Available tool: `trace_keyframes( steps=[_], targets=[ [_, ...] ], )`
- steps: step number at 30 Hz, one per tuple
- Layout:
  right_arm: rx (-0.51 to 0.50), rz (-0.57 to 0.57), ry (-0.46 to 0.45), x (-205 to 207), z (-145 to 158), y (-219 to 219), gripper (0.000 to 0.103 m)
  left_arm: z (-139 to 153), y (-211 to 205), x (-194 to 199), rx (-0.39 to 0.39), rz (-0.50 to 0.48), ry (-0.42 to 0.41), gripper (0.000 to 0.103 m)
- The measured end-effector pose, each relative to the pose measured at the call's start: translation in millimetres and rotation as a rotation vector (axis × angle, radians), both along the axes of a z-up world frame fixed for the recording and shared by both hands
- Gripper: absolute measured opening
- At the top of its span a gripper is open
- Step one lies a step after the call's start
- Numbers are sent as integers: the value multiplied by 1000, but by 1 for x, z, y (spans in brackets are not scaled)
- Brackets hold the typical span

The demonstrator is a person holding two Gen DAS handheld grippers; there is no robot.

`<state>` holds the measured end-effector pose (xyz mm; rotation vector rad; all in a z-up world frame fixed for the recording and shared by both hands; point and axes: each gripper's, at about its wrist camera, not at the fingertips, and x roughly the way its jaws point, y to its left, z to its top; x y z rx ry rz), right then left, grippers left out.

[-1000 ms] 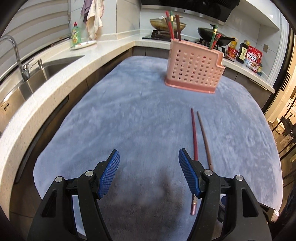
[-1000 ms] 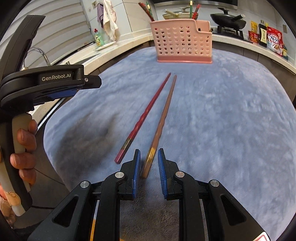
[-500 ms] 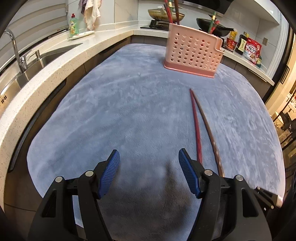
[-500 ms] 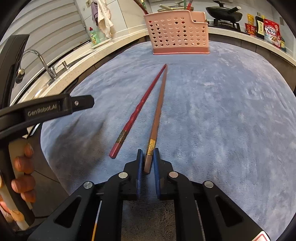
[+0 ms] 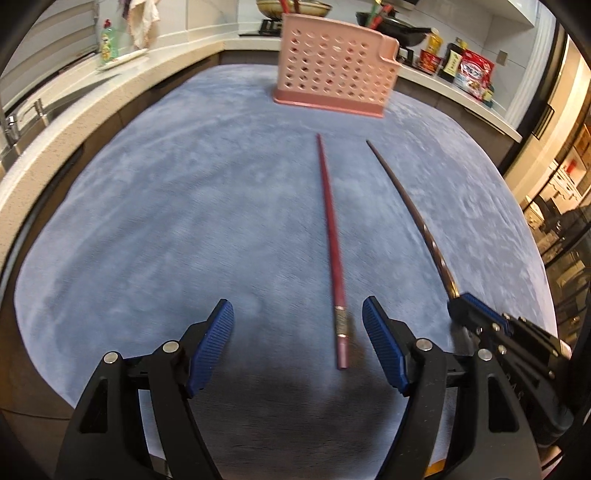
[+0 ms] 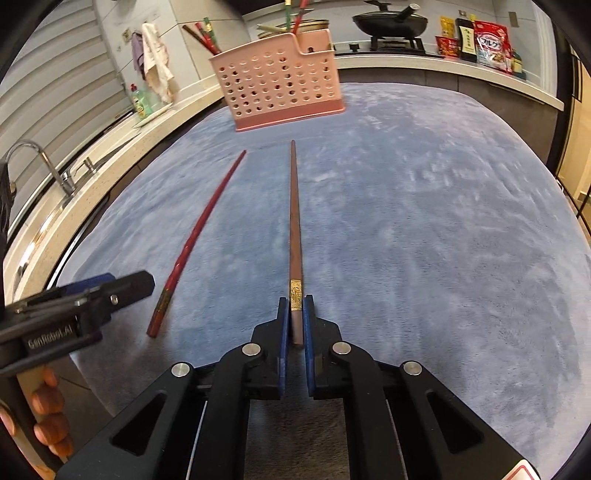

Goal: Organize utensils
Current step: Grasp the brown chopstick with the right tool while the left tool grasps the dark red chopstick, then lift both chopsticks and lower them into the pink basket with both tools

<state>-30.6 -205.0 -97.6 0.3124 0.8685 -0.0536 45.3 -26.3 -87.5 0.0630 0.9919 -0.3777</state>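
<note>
A red chopstick point(image 5: 330, 236) lies on the blue-grey mat point(image 5: 184, 221), its butt end between the wide-open fingers of my left gripper point(image 5: 297, 345). My right gripper point(image 6: 295, 314) is shut on the butt end of a brown chopstick point(image 6: 294, 221), which points toward the pink perforated utensil basket point(image 6: 280, 92). The basket stands at the far end of the mat and holds several chopsticks. The red chopstick point(image 6: 199, 236) lies to the left in the right wrist view. In the left wrist view the right gripper point(image 5: 461, 308) shows with the brown chopstick point(image 5: 410, 210).
A sink with a faucet point(image 6: 44, 166) and a light countertop point(image 5: 55, 122) run along the left. A dish soap bottle point(image 5: 108, 46), a wok on the stove point(image 6: 391, 22) and food packets point(image 6: 487, 40) stand at the back. The mat edge is close in front.
My right gripper has shut on the brown chopstick and turned it away from the red one. My left gripper has moved right, so the red chopstick's end now lies between its open fingers.
</note>
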Motion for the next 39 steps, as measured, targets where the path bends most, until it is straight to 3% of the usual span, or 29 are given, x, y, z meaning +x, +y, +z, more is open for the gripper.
trace_keyframes(
  steps=[7,16,28,39],
  targets=[
    [18,-3,-1,-1,-2,-3,7,-11,-12,-2,52,-8,-12,61],
    [22,-3,-3,-1,-2,-3,7,-9,-8,-1,49,-20,-9,10],
    [4,6,-51,0,23,-6,7,4,-10,5,46,-13,5,7],
    [-16,16,-195,24,89,-22,7,67,-11,30,-29,10,-82,7]
  ],
)
